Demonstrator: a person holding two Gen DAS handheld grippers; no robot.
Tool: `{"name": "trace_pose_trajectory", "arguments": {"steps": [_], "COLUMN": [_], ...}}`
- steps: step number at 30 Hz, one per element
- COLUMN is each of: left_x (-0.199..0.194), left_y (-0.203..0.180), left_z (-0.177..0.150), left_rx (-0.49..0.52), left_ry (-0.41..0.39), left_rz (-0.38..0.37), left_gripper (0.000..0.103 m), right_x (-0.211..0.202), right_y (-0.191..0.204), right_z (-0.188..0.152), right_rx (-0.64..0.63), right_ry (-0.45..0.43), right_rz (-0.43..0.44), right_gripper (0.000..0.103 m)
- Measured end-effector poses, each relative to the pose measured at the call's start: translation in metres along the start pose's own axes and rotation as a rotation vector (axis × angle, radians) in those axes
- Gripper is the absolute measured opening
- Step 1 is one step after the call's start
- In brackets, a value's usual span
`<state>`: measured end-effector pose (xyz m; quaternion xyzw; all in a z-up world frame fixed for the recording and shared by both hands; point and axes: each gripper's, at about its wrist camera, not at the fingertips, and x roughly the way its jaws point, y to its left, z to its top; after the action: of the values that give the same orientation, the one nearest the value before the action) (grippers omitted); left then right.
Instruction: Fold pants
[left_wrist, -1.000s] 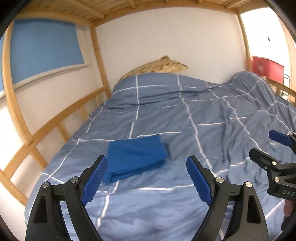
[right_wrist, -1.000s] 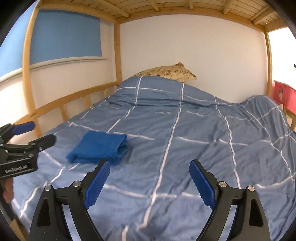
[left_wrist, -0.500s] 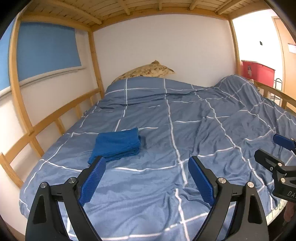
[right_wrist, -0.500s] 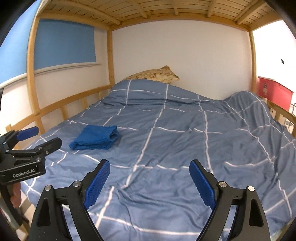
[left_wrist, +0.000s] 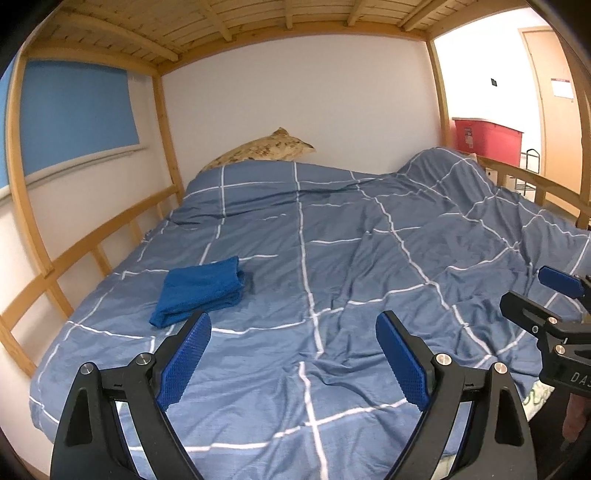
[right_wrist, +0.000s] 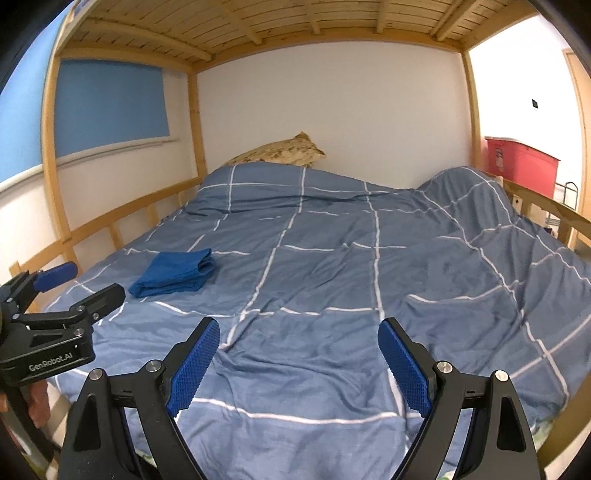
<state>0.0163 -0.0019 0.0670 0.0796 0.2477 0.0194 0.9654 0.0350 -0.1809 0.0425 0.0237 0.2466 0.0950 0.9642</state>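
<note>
The blue pants (left_wrist: 201, 290) lie folded into a small flat bundle on the left side of the blue checked duvet (left_wrist: 351, 258); they also show in the right wrist view (right_wrist: 175, 271). My left gripper (left_wrist: 293, 363) is open and empty, held back above the bed's near end, well short of the pants. My right gripper (right_wrist: 299, 363) is open and empty too, further right. Each gripper shows at the edge of the other's view: the right gripper (left_wrist: 554, 306) and the left gripper (right_wrist: 70, 291).
A wooden bunk frame surrounds the bed, with a side rail (left_wrist: 92, 251) on the left and slats overhead. A patterned pillow (left_wrist: 262, 149) lies at the head by the white wall. A red bin (left_wrist: 484, 138) stands beyond the right rail.
Both grippers have pulled back and up from the bed, so the folded pants look smaller and farther away. Both stay open and empty.
</note>
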Motion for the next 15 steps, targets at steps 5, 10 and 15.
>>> {"name": "trace_pose_trajectory", "arguments": {"steps": [5,10,15], "left_x": [-0.002,-0.003,-0.003], "left_y": [-0.006,-0.011,-0.016], "left_z": [-0.001,0.001,0.001], "left_rx": [-0.007,-0.016,-0.023], "left_ry": [0.001,-0.008,-0.013], "left_rz": [-0.02,-0.05,-0.054], "left_gripper": [0.091,0.091,0.091], "right_x": [-0.006,-0.008,-0.008], "right_y": [-0.008,-0.014,-0.016], "right_z": [-0.005,-0.005,-0.005], "right_rx": [0.013,0.024,0.03], "right_ry": [-0.003,-0.008,-0.011], "right_rz": [-0.007,-0.015,-0.015], "right_gripper": [0.088,0.088,0.088]}}
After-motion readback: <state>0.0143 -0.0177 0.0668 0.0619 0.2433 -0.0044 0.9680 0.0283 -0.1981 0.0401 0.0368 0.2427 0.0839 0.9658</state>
